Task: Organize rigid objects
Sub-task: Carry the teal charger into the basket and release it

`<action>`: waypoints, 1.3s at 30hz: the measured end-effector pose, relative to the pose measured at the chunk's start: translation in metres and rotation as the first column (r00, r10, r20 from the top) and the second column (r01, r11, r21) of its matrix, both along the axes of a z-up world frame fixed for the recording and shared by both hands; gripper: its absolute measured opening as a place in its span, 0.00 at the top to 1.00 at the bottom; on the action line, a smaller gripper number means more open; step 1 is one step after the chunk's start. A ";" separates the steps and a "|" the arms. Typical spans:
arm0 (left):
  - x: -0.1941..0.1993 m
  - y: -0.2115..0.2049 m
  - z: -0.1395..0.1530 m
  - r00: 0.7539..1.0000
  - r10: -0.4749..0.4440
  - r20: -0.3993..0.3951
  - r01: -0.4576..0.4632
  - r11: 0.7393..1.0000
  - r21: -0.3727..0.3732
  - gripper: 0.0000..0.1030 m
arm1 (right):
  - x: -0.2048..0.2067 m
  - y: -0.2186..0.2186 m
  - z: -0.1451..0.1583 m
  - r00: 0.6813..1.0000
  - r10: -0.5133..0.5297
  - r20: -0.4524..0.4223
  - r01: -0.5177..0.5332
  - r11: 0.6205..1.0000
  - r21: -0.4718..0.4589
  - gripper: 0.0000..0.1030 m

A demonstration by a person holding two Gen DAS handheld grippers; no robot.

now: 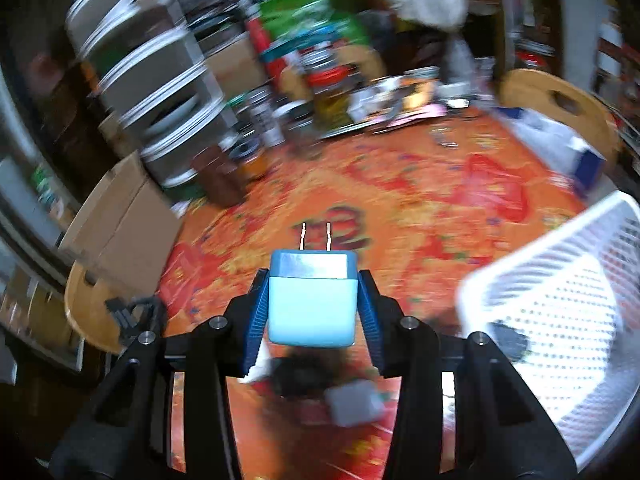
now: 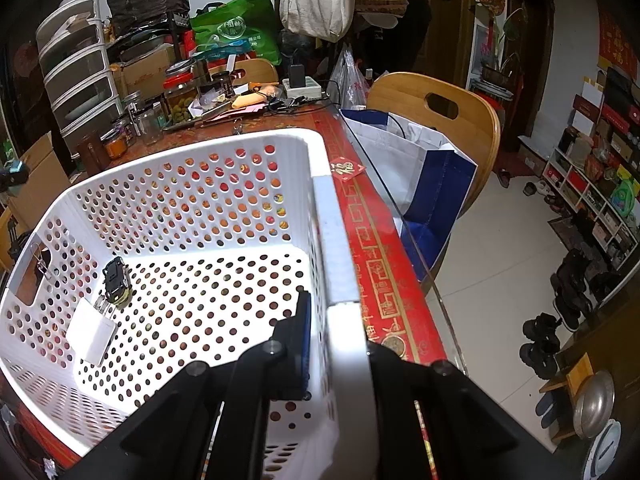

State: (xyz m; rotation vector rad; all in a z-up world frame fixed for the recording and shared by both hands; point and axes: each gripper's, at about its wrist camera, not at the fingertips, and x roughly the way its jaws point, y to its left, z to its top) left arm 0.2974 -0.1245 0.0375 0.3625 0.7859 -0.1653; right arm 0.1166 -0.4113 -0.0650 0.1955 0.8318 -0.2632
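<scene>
My left gripper [image 1: 313, 300] is shut on a light blue plug adapter [image 1: 312, 304] with two metal prongs pointing forward, held above the orange-red tablecloth [image 1: 400, 208]. The white perforated basket [image 1: 560, 320] is to its right. In the right wrist view my right gripper [image 2: 340, 320] is shut on the near right rim of the basket [image 2: 332, 216], one finger inside the wall. Inside the basket lie a white charger [image 2: 92, 334] and a small black clip-like item [image 2: 116, 280]. The left gripper with the blue adapter shows far left in the right wrist view [image 2: 14, 172].
Below the left gripper lie a white block [image 1: 352, 402] and a dark item [image 1: 304, 372] on the cloth. Jars, boxes and a drawer tower [image 2: 76, 76] crowd the table's far side. A cardboard box [image 1: 120, 224] stands left. A wooden chair [image 2: 444, 116] with a bag stands beyond the table's right edge.
</scene>
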 end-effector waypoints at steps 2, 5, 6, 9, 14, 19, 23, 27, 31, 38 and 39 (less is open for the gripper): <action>-0.017 -0.024 0.007 0.998 -0.063 0.001 0.063 0.998 0.006 0.61 | 0.000 0.000 0.000 1.000 0.000 -0.001 0.000 1.000 0.000 0.94; -0.039 -0.065 0.008 0.989 -0.148 -0.016 0.149 0.989 0.023 0.61 | 0.000 0.000 0.000 1.000 -0.001 -0.001 0.001 1.000 0.000 0.94; -0.046 -0.079 0.006 0.984 -0.174 -0.023 0.175 0.984 0.035 0.61 | 0.000 0.000 0.000 1.000 -0.001 -0.001 0.001 1.000 0.000 0.94; -0.058 -0.116 -0.008 0.973 -0.222 -0.066 0.227 0.971 0.075 0.61 | 0.000 0.000 0.000 1.000 -0.002 0.001 0.002 1.000 0.002 0.94; -0.081 -0.160 -0.035 0.945 -0.302 -0.123 0.318 0.937 0.145 0.61 | 0.000 0.002 0.001 1.000 0.004 0.000 -0.004 1.000 -0.001 0.94; -0.102 -0.193 -0.065 0.888 -0.408 -0.212 0.450 0.865 0.221 0.61 | -0.001 0.002 0.001 1.000 0.011 0.002 -0.011 1.000 0.004 0.93; -0.111 -0.207 -0.097 0.825 -0.464 -0.322 0.549 0.793 0.263 0.61 | -0.001 0.002 0.001 1.000 0.013 0.002 -0.013 1.000 0.003 0.93; -0.115 -0.214 -0.120 0.799 -0.459 -0.389 0.578 0.764 0.286 0.61 | -0.001 0.002 0.001 1.000 0.014 0.002 -0.014 1.000 0.004 0.93; -0.112 -0.214 -0.128 0.792 -0.448 -0.415 0.579 0.767 0.277 0.61 | -0.001 0.003 0.001 1.000 0.015 -0.002 -0.015 1.000 0.003 0.93; -0.113 -0.185 -0.094 0.816 -0.490 -0.305 0.556 0.810 0.187 0.26 | 0.000 0.003 0.001 1.000 0.014 -0.005 -0.014 1.000 0.000 0.93; -0.114 -0.174 -0.082 0.824 -0.496 -0.275 0.547 0.823 0.155 0.26 | 0.000 0.003 0.001 1.000 0.015 -0.006 -0.015 1.000 0.000 0.93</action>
